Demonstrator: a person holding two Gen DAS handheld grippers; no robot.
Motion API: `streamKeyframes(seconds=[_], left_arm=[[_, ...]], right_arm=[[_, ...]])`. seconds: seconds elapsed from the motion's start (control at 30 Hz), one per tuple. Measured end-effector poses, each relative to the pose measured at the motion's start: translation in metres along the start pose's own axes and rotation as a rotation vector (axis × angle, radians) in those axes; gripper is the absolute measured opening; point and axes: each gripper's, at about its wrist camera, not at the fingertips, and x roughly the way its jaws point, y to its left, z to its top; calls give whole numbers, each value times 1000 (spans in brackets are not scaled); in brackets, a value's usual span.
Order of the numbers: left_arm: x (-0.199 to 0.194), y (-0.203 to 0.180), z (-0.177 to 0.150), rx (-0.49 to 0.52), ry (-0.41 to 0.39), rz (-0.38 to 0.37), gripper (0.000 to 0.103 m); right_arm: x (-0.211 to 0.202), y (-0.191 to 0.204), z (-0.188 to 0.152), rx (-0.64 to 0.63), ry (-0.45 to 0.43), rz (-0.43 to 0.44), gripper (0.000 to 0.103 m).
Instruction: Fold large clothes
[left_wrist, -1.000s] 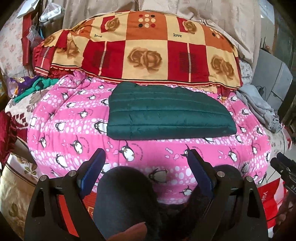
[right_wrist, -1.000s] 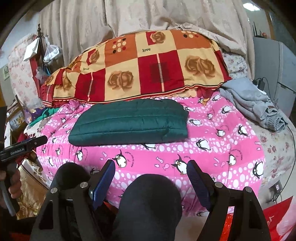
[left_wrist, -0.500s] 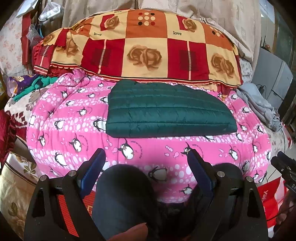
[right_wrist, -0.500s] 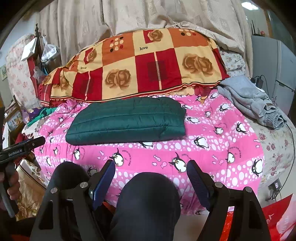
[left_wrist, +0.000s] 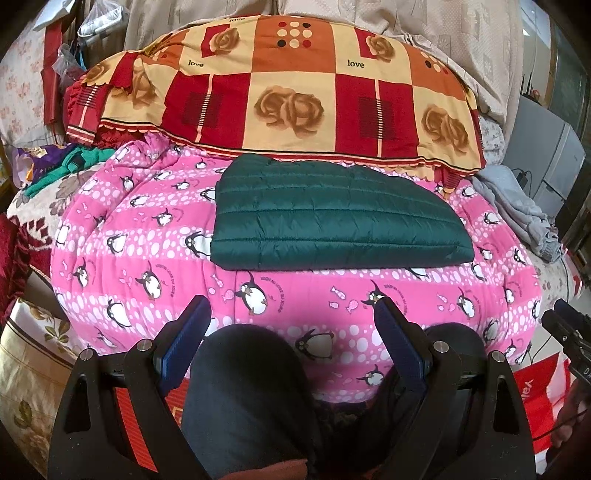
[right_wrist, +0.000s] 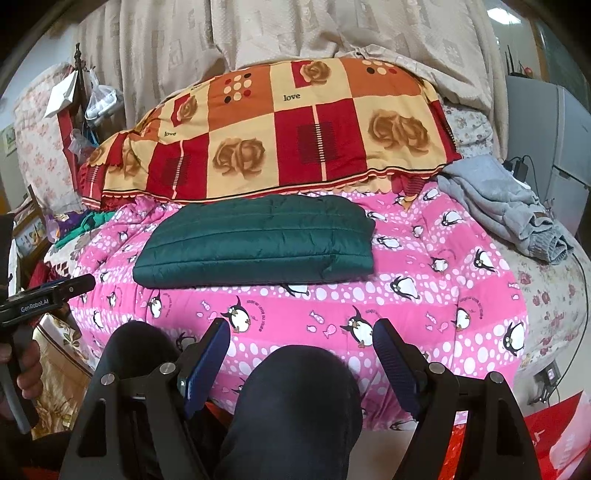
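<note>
- Your left gripper (left_wrist: 291, 314) hangs spread wide and empty above your dark-trousered knee (left_wrist: 243, 373), touching no cloth.
- Your right gripper (right_wrist: 301, 338) is likewise wide apart, holding nothing.
- The folded green quilted jacket (left_wrist: 332, 214) lies flat on the pink penguin blanket (left_wrist: 147, 229), well clear of both grippers, before the checked rose quilt (left_wrist: 288, 92).

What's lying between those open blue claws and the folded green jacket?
Only bare pink penguin blanket separates the left gripper from the green jacket; the right gripper view shows the same.
</note>
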Motion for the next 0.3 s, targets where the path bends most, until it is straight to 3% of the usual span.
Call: streamKeyframes(seconds=[0.3], left_arm=[[-1, 0, -4, 1, -14, -21, 90]], right_arm=[[1, 4, 1, -5, 1, 0, 77]])
